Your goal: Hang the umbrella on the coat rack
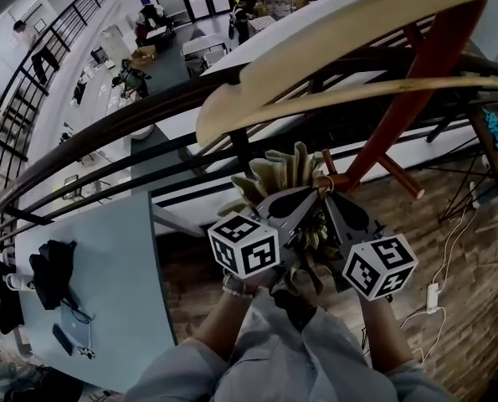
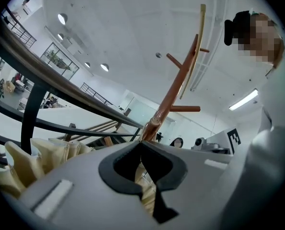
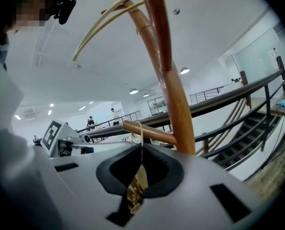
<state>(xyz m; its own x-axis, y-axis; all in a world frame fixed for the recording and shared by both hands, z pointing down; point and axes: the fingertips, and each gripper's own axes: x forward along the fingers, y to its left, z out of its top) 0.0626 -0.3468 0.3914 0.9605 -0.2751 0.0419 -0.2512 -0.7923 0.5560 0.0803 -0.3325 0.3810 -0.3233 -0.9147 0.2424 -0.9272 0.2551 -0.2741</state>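
My left gripper (image 1: 309, 195) and right gripper (image 1: 331, 201) sit tip to tip, both pressed together on the umbrella (image 1: 286, 170), which is bunched up against the coat rack (image 1: 416, 82) just ahead of my jaws. In the left gripper view the left gripper (image 2: 142, 142) is shut, with cream folds showing through the opening behind its tips, and more of the umbrella (image 2: 37, 155) fans out to its left. The rack's pole (image 2: 173, 92) rises straight beyond the tips. In the right gripper view the right gripper (image 3: 141, 146) pinches the thin loop strap (image 3: 142, 139), which runs up from my tips and over a short peg (image 3: 147, 132) directly in front of them. The rest of the umbrella (image 3: 137, 186) hangs behind and below the jaws. I judge it light and floppy: the fabric is soft and pleated, so it will slump and slide if I grip cloth alone, and the strap is thin enough to slip off the smooth wooden peg. The strap looks like the best place to hold it, close to the peg, while my left jaws support the bundle underneath. Any stiff shaft inside is hidden, so I cannot tell how rigid the core is.
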